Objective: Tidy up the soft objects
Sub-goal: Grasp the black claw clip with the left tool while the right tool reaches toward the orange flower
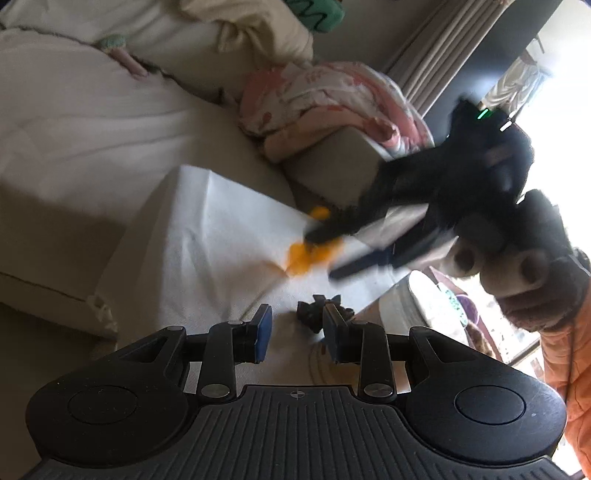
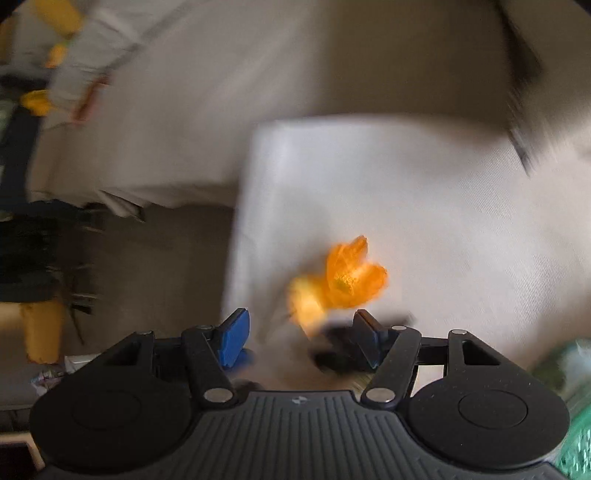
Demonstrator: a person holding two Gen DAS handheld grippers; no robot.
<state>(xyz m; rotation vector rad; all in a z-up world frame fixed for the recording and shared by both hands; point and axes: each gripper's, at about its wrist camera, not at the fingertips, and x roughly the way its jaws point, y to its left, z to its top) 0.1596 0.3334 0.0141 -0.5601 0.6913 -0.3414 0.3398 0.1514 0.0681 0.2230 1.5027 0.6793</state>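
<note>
A pale sofa (image 1: 74,155) fills most of the left wrist view, ahead and to the left of the left gripper (image 1: 297,325). On it, ahead of both tools, lies a white cloth (image 1: 207,236), and far ahead of the left tool a pink-patterned blanket (image 1: 325,99) is bunched against a cream cushion (image 1: 236,33).

The right gripper (image 1: 317,243) reaches in from the right of the left tool's view, held in a gloved hand (image 1: 535,258) with an orange sleeve (image 1: 569,369) behind it. It is blurred by motion.

The left gripper's blue-padded fingers (image 1: 263,332) stand apart with nothing between them; a small dark object (image 1: 314,314) lies just beyond its right finger.

In the right wrist view, the right gripper (image 2: 301,336) has its fingers wide apart. An orange soft toy (image 2: 347,280) sits on the cloth just past the fingertips, slightly toward the right finger, and a dark blurred shape (image 2: 332,350) lies against that finger's inner side. Whether the fingers touch the toy cannot be told.
</note>
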